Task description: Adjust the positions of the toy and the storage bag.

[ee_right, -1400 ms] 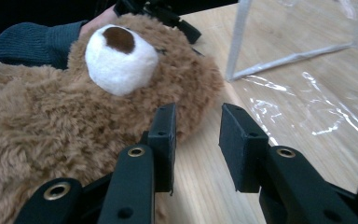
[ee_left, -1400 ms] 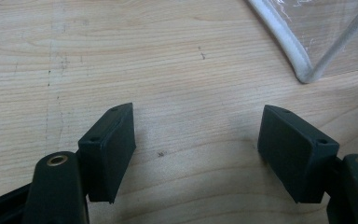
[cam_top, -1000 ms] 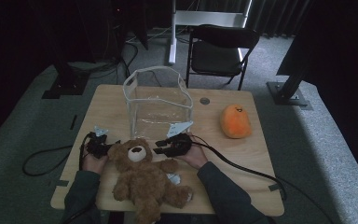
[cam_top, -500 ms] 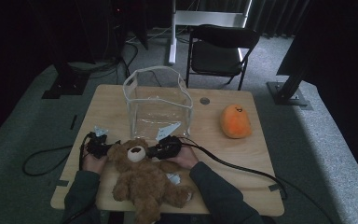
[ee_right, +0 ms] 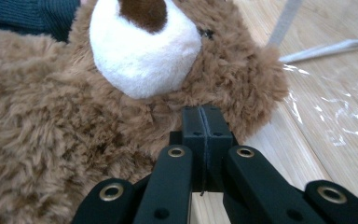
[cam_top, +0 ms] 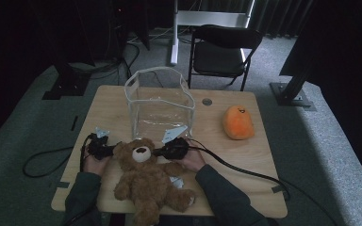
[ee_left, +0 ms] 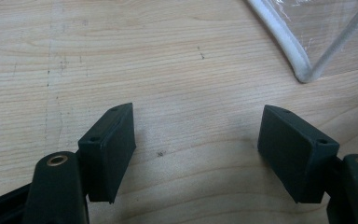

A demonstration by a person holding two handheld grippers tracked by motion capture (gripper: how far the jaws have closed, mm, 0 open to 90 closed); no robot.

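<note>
A brown teddy bear (cam_top: 146, 181) lies on its back at the front of the wooden table (cam_top: 108, 106), head toward a clear plastic box (cam_top: 159, 106). My right gripper (cam_top: 159, 152) is at the bear's right ear. In the right gripper view its jaws are shut flat against each other, and the gripper (ee_right: 205, 116) touches the fur of the bear (ee_right: 74, 116) just under the white muzzle. My left gripper (cam_top: 111, 149) rests by the bear's other ear. In the left gripper view it (ee_left: 196, 144) stands open over bare wood, with a corner of the clear box (ee_left: 303, 70) ahead.
An orange plush toy (cam_top: 238, 122) sits at the right of the table. A black chair (cam_top: 221, 47) stands behind the table. Black cables (cam_top: 245, 172) trail from both grippers over the table's edges. Dark stands surround the table.
My right gripper has slid a little left, closer to the bear's head. The left gripper and the bear have stayed where they were.
</note>
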